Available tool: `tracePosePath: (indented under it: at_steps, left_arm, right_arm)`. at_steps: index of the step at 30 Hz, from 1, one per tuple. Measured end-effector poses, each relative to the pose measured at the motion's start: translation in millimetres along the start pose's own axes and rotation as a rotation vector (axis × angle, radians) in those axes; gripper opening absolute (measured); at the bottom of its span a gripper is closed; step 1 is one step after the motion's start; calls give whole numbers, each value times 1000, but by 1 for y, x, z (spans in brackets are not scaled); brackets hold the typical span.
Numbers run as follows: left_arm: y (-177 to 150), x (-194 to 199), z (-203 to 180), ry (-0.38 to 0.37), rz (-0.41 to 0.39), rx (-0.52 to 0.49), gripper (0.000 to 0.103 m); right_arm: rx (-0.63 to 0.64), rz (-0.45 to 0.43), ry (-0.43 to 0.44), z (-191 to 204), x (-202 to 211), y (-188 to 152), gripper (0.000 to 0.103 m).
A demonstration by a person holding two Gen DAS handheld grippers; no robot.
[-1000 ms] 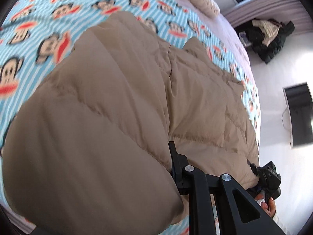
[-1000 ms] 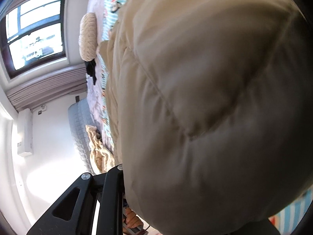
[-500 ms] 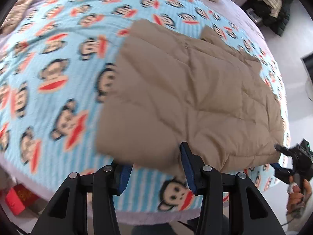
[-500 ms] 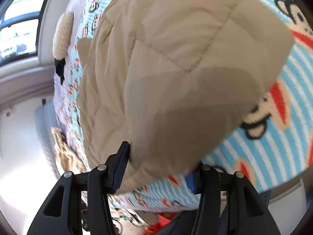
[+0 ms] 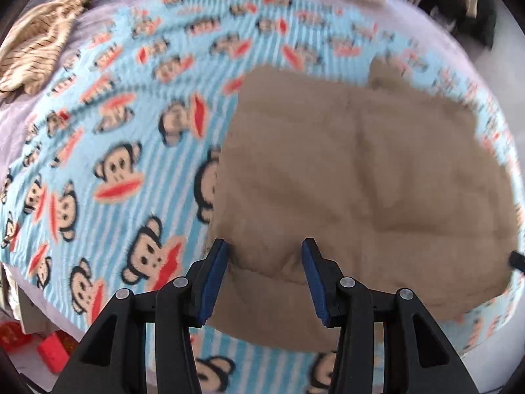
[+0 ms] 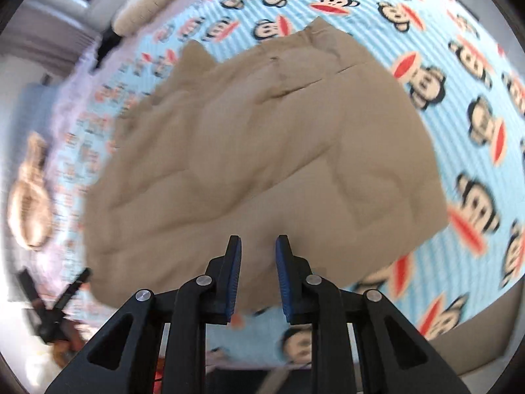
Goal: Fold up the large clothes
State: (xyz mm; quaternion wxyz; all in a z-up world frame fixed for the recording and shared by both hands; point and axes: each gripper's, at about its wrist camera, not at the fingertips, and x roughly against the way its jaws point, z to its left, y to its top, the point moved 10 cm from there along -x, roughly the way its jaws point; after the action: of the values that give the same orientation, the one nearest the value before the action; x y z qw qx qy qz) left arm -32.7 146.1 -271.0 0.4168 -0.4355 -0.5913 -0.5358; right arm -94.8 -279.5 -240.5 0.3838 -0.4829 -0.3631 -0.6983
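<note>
Both jaws apart, empty above jacket (image 5: 361,180).

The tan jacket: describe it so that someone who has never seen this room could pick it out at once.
A blue striped blanket printed with cartoon monkey faces covers the bed. The tan jacket lies flat on it near the front edge, a plain quilted, puffy slab. It is the only unpatterned item on the blanket; the other beige garment at the far corner is striped and crumpled.
</note>
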Motion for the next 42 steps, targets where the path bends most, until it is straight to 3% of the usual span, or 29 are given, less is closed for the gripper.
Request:
tracePosePath:
  at_steps: [3,6,13,16,18,19,26,29,33,35,42]
  left_arm:
    - [-9,-25,3,-12,36,-11,49]
    - [-9,-26,-1,-11,48,-33,49]
    - [2,7,-3,-16,27,-60,49]
    - [4,16,-2,-25,20,-59,49]
    - [6,17,1,-15,17,-54,74]
    - [7,19,2,-13,5,-43,96]
    - [19,23,10,-34,-20,-29,99]
    - [28,19,16,-100,-11,0,99]
    - [41,4,25,-160,12,1,99]
    - [47,-8,27,-211,38,-1,99]
    - [51,-55,5,-542,207,9,99]
  right_arm:
    - [-55,41,-39,-26,-17,-7,20]
    - [-104,61,-44,-54,-33,-15,20]
    - [-119,67,-120,-35,-30,-8,24]
    - [-142,45,-86,-10,-18,-5,24]
    - [-131,37,-60,7,-14,-7,24]
    - [-113,41,-49,19,-14,-8,24]
    - [3,91,12,89,-32,-13,37]
    - [41,106,23,103,-29,-26,46]
    - [72,117,31,112,-32,-35,74]
    - [75,119,34,118,-37,-37,82]
    - [87,150,1,125,-57,-45,83]
